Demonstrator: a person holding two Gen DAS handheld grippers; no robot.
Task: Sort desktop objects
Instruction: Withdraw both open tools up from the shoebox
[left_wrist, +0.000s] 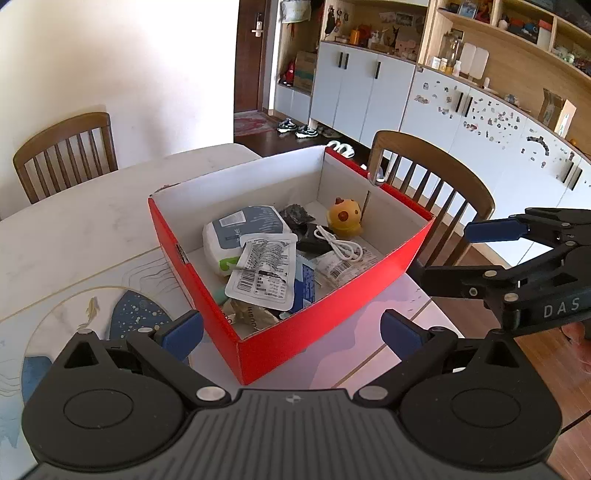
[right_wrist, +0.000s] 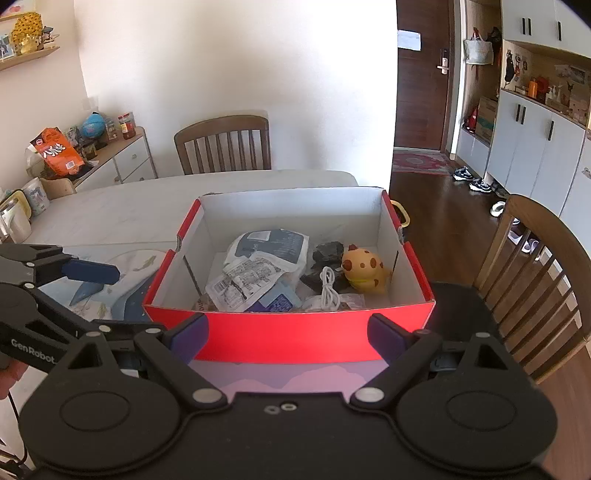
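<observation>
A red cardboard box with a white inside stands on the table; it also shows in the right wrist view. In it lie a tissue pack, a flat white pouch with barcodes, a coiled white cable, a yellow spotted toy and dark items. My left gripper is open and empty, just before the box's near corner. My right gripper is open and empty, facing the box's near wall. Each gripper shows in the other's view, the right one in the left wrist view and the left one in the right wrist view.
The pale table carries a printed mat under the box. Wooden chairs stand at the far side and the right side. A sideboard with snacks is at the left. Cabinets line the far wall.
</observation>
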